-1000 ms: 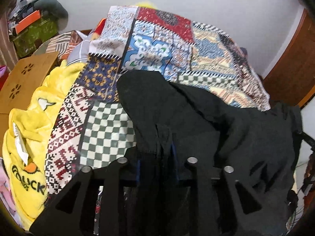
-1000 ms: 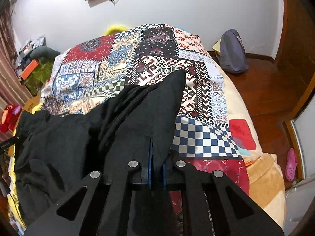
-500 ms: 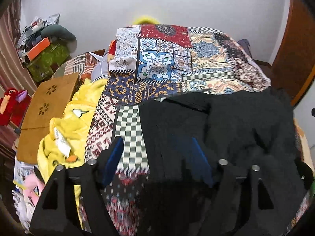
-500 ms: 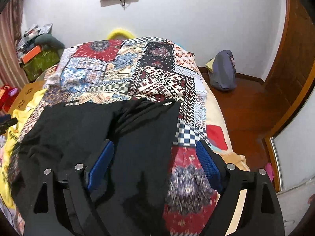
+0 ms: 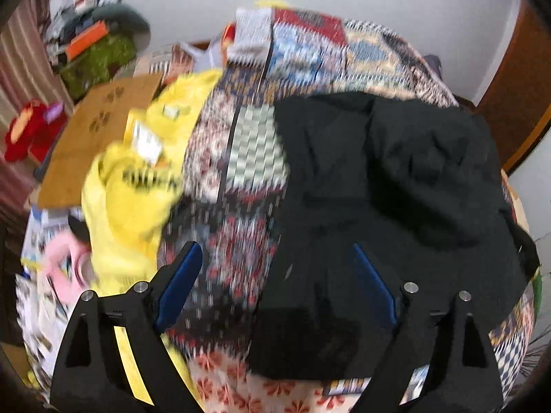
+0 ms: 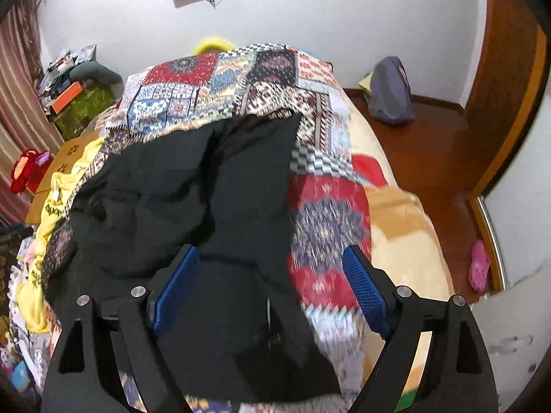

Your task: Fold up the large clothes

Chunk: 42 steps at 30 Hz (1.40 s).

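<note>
Garment: the black garment (image 6: 193, 189) lies spread and rumpled on the patchwork bedspread (image 6: 327, 227), a fold already laid over itself, its near edge just below my tools.
Long axis: as I judge it, the cloth now runs longer across the bed than away from me, so the next fold should go side to side.
Left gripper (image 5: 275, 275): jaws have just been opening and stand wide; nothing is between the blue pads, and the garment's left edge lies beneath them, toward my right finger.
Right gripper (image 6: 270, 272): jaws wide apart, empty; the garment's right edge runs under the gap, nearer my left finger.
Nearer hand: each hand sits over its own side edge, so neither has the advantage.
Beside the cloth: a yellow garment (image 5: 131, 206) is heaped at the bed's left side, well clear of the black one.
</note>
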Each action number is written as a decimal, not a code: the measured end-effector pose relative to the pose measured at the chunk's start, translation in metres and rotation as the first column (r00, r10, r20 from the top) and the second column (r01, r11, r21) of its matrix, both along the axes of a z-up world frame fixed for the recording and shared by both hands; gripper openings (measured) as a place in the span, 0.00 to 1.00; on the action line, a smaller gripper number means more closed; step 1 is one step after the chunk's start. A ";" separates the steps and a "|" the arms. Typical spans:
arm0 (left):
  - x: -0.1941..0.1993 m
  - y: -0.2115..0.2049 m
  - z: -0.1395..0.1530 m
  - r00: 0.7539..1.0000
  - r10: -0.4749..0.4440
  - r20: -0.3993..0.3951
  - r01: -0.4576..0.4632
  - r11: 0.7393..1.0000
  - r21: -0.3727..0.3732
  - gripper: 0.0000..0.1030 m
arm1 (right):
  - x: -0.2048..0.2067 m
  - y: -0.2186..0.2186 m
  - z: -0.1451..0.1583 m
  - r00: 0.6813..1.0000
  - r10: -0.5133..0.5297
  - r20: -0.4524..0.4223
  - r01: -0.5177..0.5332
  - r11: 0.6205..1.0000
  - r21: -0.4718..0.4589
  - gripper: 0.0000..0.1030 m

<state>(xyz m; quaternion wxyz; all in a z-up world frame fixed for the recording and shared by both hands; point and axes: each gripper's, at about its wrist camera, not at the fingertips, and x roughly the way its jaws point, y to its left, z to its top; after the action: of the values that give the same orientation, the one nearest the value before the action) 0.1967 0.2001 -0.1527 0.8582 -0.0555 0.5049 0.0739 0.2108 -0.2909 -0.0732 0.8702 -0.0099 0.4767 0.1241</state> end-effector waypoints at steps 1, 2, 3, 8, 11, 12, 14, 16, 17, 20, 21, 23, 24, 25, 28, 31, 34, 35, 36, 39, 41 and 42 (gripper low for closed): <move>-0.008 0.003 -0.011 1.000 0.008 -0.024 -0.008 1.000 -0.019 0.85 | -0.005 -0.002 -0.003 1.000 -0.002 -0.009 0.002 1.000 -0.002 0.81; -0.014 0.005 -0.020 0.999 0.011 -0.047 -0.012 0.999 -0.036 0.85 | -0.010 -0.005 -0.006 1.000 -0.005 -0.022 0.005 1.000 -0.007 0.81; -0.019 0.006 -0.029 0.998 0.014 -0.067 -0.017 0.999 -0.052 0.85 | -0.014 -0.008 -0.010 0.999 -0.009 -0.035 0.008 1.000 -0.013 0.81; -0.044 0.007 -0.068 0.988 0.022 -0.151 -0.040 0.992 -0.119 0.85 | -0.029 -0.024 -0.037 0.992 -0.054 -0.112 0.052 0.999 -0.017 0.81; -0.053 0.007 -0.085 0.984 0.025 -0.178 -0.050 0.989 -0.140 0.85 | -0.034 -0.035 -0.055 0.983 -0.096 -0.155 0.098 0.995 0.007 0.81; -0.056 0.007 -0.090 0.983 0.028 -0.181 -0.056 0.987 -0.153 0.85 | -0.035 -0.038 -0.062 0.979 -0.112 -0.171 0.115 0.993 0.009 0.81; -0.060 0.007 -0.099 0.982 0.033 -0.188 -0.068 0.981 -0.182 0.82 | -0.036 -0.044 -0.078 0.969 -0.137 -0.207 0.142 0.990 0.012 0.81; -0.062 0.005 -0.101 0.983 0.027 -0.182 -0.067 0.974 -0.216 0.69 | -0.035 -0.049 -0.093 0.956 -0.158 -0.248 0.166 0.986 0.012 0.81; -0.062 0.005 -0.100 0.984 0.030 -0.178 -0.067 0.976 -0.205 0.67 | -0.034 -0.052 -0.103 0.947 -0.173 -0.271 0.182 0.983 0.011 0.81; -0.063 -0.008 -0.092 0.987 0.008 -0.161 -0.024 0.995 -0.098 0.45 | -0.038 -0.057 -0.116 0.939 -0.195 -0.283 0.215 0.976 0.043 0.81; -0.064 -0.011 -0.089 0.988 -0.001 -0.157 -0.010 0.997 -0.072 0.37 | -0.039 -0.058 -0.116 0.942 -0.199 -0.272 0.220 0.974 0.052 0.81; -0.065 -0.014 -0.082 0.990 -0.022 -0.140 0.015 0.999 -0.051 0.27 | -0.041 -0.056 -0.113 0.949 -0.187 -0.255 0.208 0.976 0.059 0.68; -0.066 -0.018 -0.075 0.991 -0.036 -0.131 0.034 0.999 -0.021 0.26 | -0.042 -0.053 -0.111 0.956 -0.151 -0.251 0.177 0.981 0.083 0.53; -0.066 -0.019 -0.071 0.992 -0.047 -0.121 0.048 0.999 0.005 0.25 | -0.043 -0.050 -0.110 0.958 -0.132 -0.255 0.160 0.983 0.092 0.46; -0.068 -0.025 -0.053 0.994 -0.071 -0.087 0.074 0.997 0.034 0.22 | -0.049 -0.042 -0.101 0.965 -0.093 -0.245 0.114 0.991 0.074 0.24; -0.061 -0.020 -0.033 0.997 -0.069 -0.046 0.068 0.997 -0.033 0.13 | -0.051 -0.041 -0.086 0.971 -0.062 -0.230 0.086 0.991 0.099 0.13; -0.049 -0.015 -0.012 0.998 -0.062 0.002 0.062 0.994 -0.089 0.10 | -0.049 -0.041 -0.064 0.982 -0.043 -0.185 0.066 0.991 0.117 0.11; -0.044 -0.015 -0.004 0.998 -0.061 0.021 0.063 0.993 -0.102 0.09 | -0.047 -0.039 -0.054 0.986 -0.044 -0.158 0.064 0.990 0.126 0.10; -0.038 -0.014 0.005 0.997 -0.061 0.043 0.065 0.991 -0.116 0.08 | -0.044 -0.039 -0.043 0.989 -0.038 -0.140 0.059 0.987 0.149 0.09; -0.015 -0.013 0.031 0.994 -0.063 0.094 0.077 0.986 -0.151 0.08 | -0.027 -0.030 -0.013 0.997 -0.016 -0.081 0.031 0.983 0.181 0.08; 0.000 -0.013 0.042 0.992 -0.064 0.113 0.081 0.984 -0.156 0.07 | -0.012 -0.020 0.002 0.999 0.005 -0.042 0.003 0.985 0.174 0.08; 0.014 -0.012 0.051 0.990 -0.064 0.127 0.085 0.983 -0.164 0.07 | -0.003 -0.013 0.010 1.000 0.017 -0.026 -0.013 0.985 0.170 0.08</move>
<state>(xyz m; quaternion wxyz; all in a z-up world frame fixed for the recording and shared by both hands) 0.2105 0.1876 -0.1017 0.8817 -0.1133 0.4579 -0.0048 0.2081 -0.3036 -0.0632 0.8604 0.0625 0.4761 0.1710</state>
